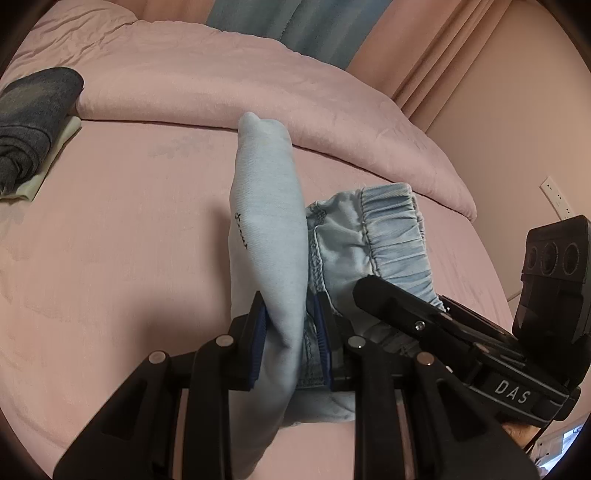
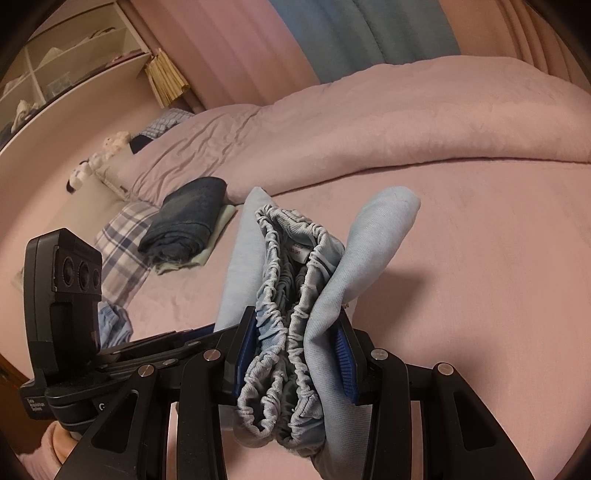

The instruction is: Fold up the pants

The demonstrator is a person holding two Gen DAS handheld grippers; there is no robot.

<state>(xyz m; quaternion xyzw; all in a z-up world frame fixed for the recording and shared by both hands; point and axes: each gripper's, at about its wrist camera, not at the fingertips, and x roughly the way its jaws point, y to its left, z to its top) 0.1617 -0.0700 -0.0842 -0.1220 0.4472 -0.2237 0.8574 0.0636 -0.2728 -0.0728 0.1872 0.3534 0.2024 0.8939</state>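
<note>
Light blue pants with an elastic waistband are bunched and held up above a pink bed. My left gripper is shut on a fold of the pants' fabric, which stands up between its blue pads. My right gripper is shut on the gathered waistband and a layer of fabric. The two grippers are close together; the right gripper shows in the left wrist view, the left one in the right wrist view.
Pink bed sheet below, with a rolled pink duvet behind. Folded dark jeans lie on a pale cloth at the left, next to a plaid cloth. A shelf unit and curtains stand behind the bed.
</note>
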